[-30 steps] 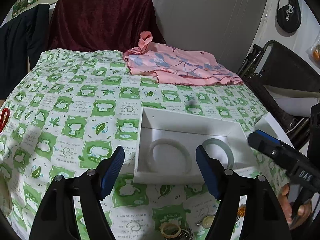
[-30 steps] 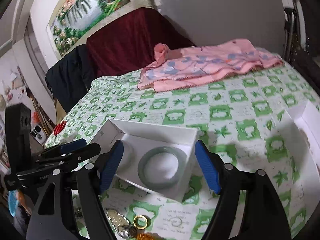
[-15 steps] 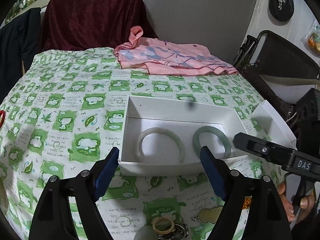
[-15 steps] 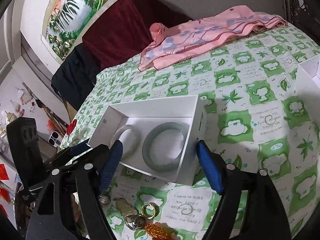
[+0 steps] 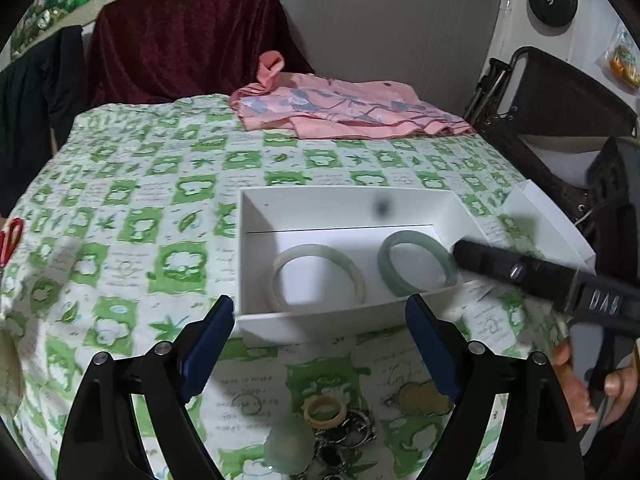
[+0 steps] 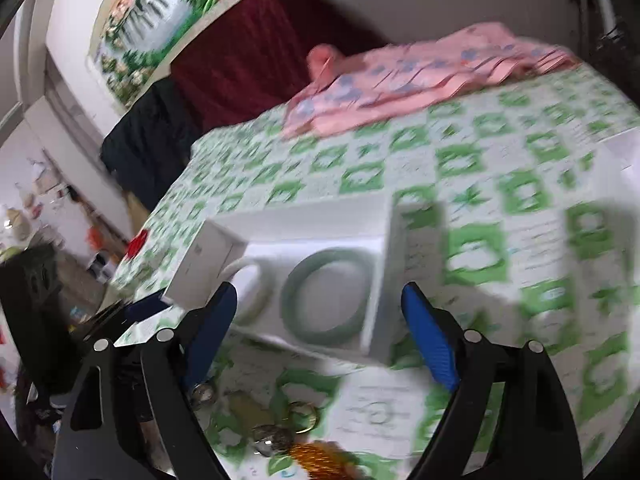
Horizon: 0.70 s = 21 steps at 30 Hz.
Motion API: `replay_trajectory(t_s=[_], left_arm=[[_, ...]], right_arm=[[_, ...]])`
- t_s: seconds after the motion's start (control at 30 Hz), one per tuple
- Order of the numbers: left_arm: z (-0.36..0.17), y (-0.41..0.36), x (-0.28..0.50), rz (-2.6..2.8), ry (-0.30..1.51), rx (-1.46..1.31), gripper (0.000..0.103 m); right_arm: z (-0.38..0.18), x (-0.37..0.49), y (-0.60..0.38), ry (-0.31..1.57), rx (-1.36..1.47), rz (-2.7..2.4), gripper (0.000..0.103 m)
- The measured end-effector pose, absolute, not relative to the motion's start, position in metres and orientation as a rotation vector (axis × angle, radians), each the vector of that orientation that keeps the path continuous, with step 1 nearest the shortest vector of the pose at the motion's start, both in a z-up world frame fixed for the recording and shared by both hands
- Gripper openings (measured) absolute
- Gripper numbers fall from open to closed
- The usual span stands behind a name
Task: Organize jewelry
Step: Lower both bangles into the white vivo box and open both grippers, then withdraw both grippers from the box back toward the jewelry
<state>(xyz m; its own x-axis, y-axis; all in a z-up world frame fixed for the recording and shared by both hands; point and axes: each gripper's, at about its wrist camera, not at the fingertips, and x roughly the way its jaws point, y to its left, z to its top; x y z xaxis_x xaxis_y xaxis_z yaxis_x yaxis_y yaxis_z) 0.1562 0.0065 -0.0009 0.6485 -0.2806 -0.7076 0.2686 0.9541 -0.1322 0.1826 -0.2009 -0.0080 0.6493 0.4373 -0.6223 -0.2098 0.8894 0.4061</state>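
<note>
A white open box point(image 5: 280, 216) sits on the green-patterned tablecloth; it also shows in the right wrist view point(image 6: 376, 236). In it lie a pale whitish bangle point(image 5: 318, 276) and a green jade bangle point(image 5: 418, 262), the green one also in the right wrist view point(image 6: 330, 296). A pile of loose jewelry point(image 5: 332, 428) with a yellow ring point(image 5: 325, 407) and a pale pendant lies in front of the box. My left gripper point(image 5: 320, 344) is open and empty above that pile. My right gripper point(image 6: 320, 332) is open and empty just before the box; the right wrist view is blurred.
A pink garment point(image 5: 340, 108) lies at the table's far side. A white box lid point(image 5: 548, 224) stands right of the box. A red object point(image 5: 10, 240) is at the left table edge. A dark red cloth point(image 5: 188, 36) covers furniture behind.
Both grippers have drawn back and lowered toward the table's near edge, so the loose jewelry pile comes more into view. The box and both bangles have not moved.
</note>
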Motion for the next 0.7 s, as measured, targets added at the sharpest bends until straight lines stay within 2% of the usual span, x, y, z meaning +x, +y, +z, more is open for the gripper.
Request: replay_trajectory(t_s=[0.17, 0.23, 0.3, 0.7], left_arm=[[0.003, 0.022, 0.137, -0.254, 0.778, -0.026, 0.086], [0.002, 0.030, 0.129, -0.232, 0.786, -0.036, 0.086], [0.000, 0.037, 0.119, -0.216, 0.796, -0.044, 0.086], [-0.018, 0.034, 0.063, -0.246, 0.870, 0.028, 0.087]], right_arm=[[0.004, 0.156, -0.215, 0.702, 0.305, 0.307, 0.081], [0.002, 0.144, -0.218, 0.690, 0.307, 0.285, 0.084], [-0.002, 0.130, -0.218, 0.683, 0.293, 0.255, 0.092], [-0.018, 0.072, -0.209, 0.711, 0.202, 0.235, 0.096]])
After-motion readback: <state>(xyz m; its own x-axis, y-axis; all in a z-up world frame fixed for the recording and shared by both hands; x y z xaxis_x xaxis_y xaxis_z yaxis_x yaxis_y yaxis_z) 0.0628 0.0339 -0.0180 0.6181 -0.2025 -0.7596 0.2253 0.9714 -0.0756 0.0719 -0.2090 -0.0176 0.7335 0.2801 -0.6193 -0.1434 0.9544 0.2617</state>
